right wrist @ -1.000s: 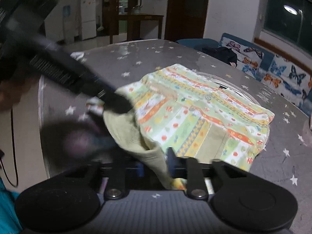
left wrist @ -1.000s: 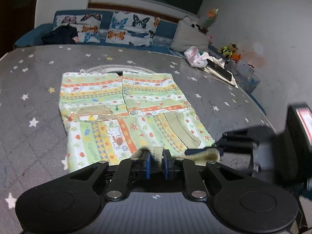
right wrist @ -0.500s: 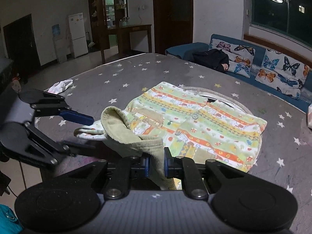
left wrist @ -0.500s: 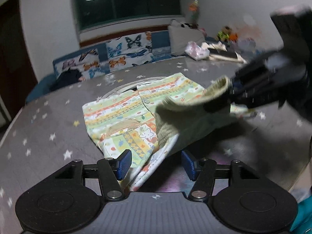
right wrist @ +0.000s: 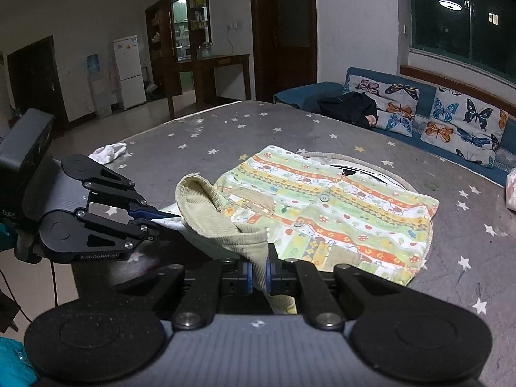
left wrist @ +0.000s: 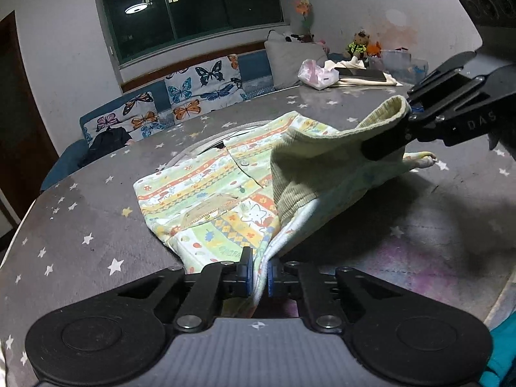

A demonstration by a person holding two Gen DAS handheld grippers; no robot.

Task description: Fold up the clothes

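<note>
Garment (left wrist: 225, 200) hem hidden between left claw (left wrist: 257, 272) pads, bench (right wrist: 467, 258) cut off at 3 o'clock, dark bundle (right wrist: 350, 108) on sofa (right wrist: 451, 122) unidentifiable.

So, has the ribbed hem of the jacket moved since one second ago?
Yes. The ribbed hem lay at the table's near edge; now both hand-held grippers hold it lifted above the patterned jacket, which stays flat.
</note>
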